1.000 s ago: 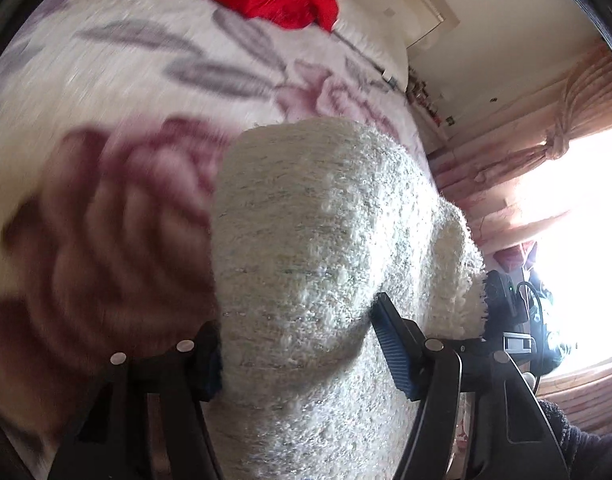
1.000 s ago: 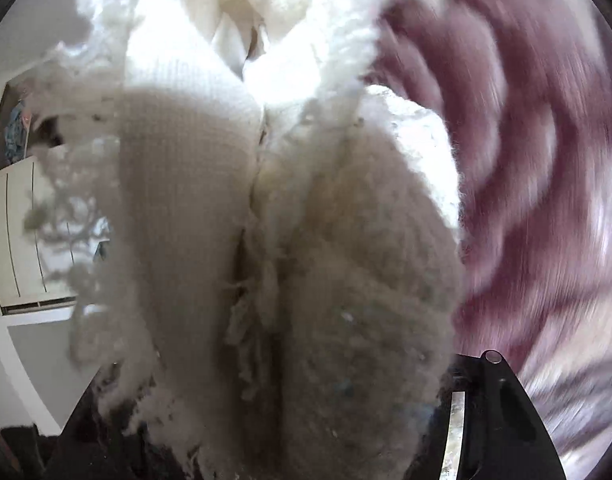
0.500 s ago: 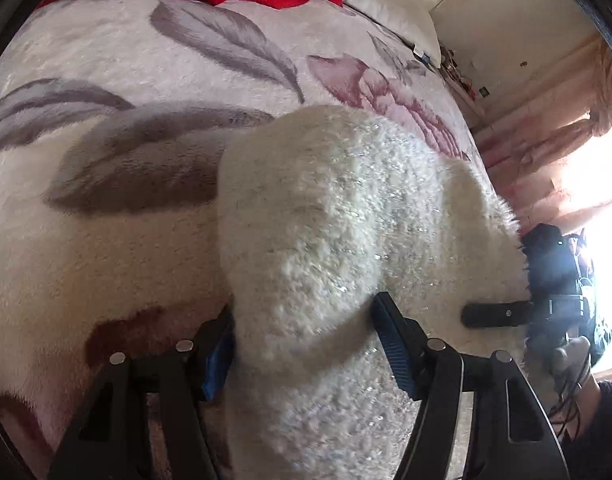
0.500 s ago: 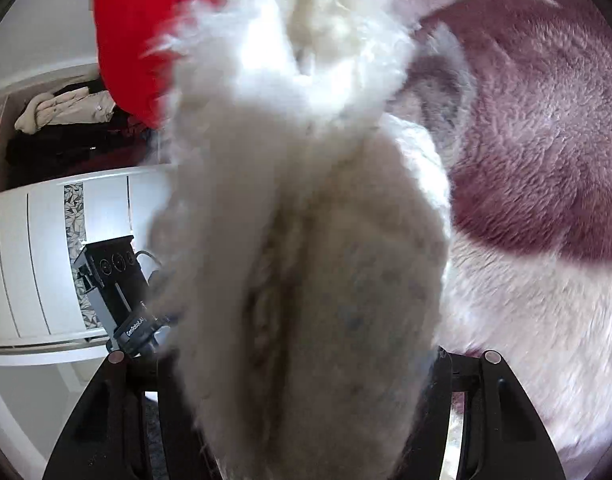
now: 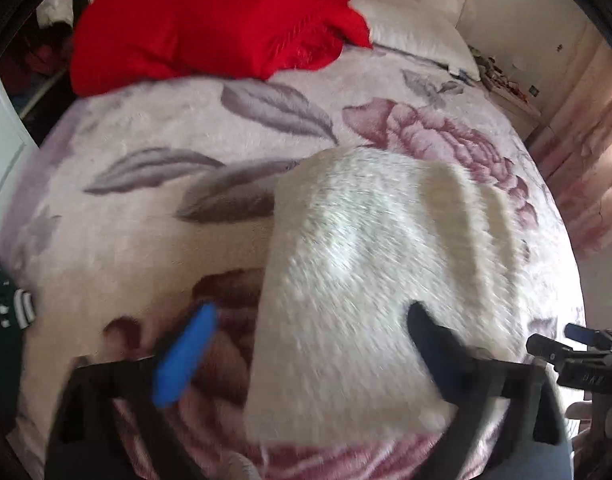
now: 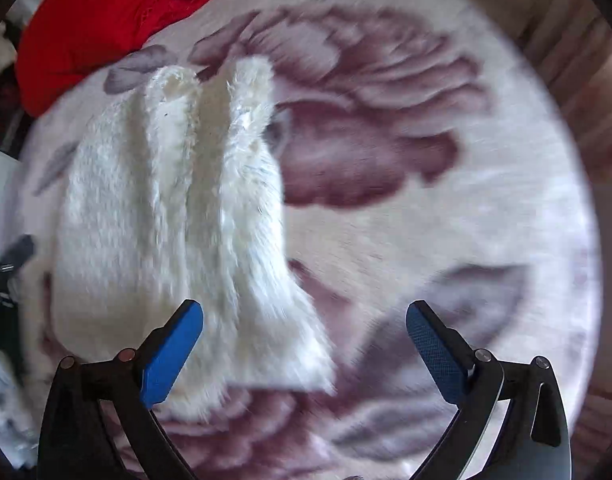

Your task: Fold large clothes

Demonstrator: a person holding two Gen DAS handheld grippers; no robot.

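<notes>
A fluffy white garment (image 5: 369, 280) lies folded in a thick block on the floral bedspread (image 5: 154, 216). My left gripper (image 5: 306, 356) is open above its near end, with nothing between its blue pads. In the right wrist view the same white garment (image 6: 174, 232) lies in soft ridges at the left. My right gripper (image 6: 306, 348) is open and empty above the garment's near right corner. Both views are blurred by motion.
A red blanket (image 5: 210, 20) is heaped at the head of the bed beside a white pillow (image 5: 417, 32). It also shows in the right wrist view (image 6: 106, 16). Pink curtains (image 5: 585, 152) hang at the right. A dark striped cloth (image 5: 6, 308) lies at the bed's left edge.
Both grippers held the white garment in the air, lowered it onto the bed, then opened and let go. It now lies flat on the bedspread.
</notes>
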